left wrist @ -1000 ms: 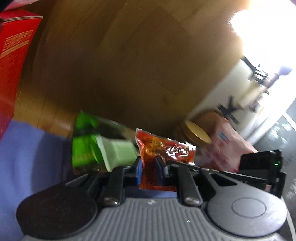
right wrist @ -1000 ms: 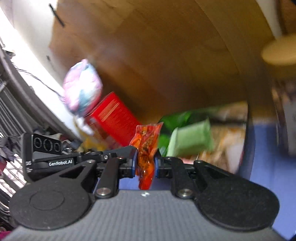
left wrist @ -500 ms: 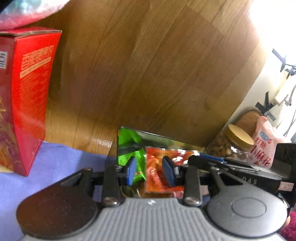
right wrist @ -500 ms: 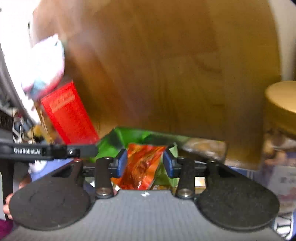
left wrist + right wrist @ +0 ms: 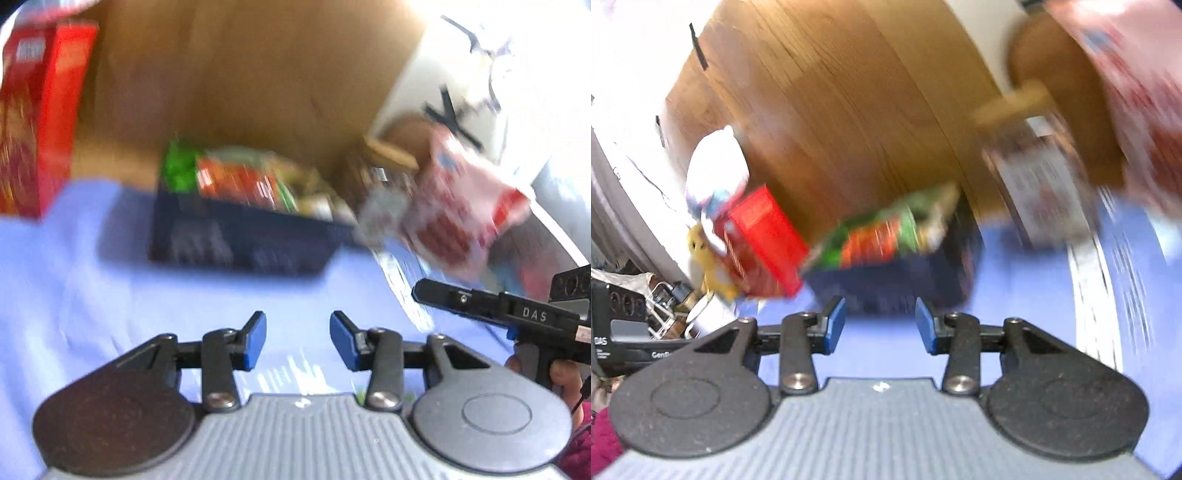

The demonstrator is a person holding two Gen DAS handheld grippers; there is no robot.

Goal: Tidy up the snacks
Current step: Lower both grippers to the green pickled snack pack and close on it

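A dark blue box (image 5: 243,240) stands on the blue cloth and holds green and orange-red snack packets (image 5: 236,181); it also shows in the right wrist view (image 5: 897,280) with the packets (image 5: 875,240) on top. My left gripper (image 5: 297,341) is open and empty, pulled back over the cloth in front of the box. My right gripper (image 5: 880,328) is open and empty, just in front of the box. Both views are blurred by motion.
A red carton (image 5: 37,122) stands left of the box, also in the right wrist view (image 5: 764,243). A lidded jar (image 5: 380,166) and a pink-white bag (image 5: 461,206) are to the right. A wooden wall panel (image 5: 240,74) is behind. The other gripper's body (image 5: 517,317) shows at right.
Both grippers have opened, let go of their orange-red packets into the box, and drawn back from it over the blue cloth.
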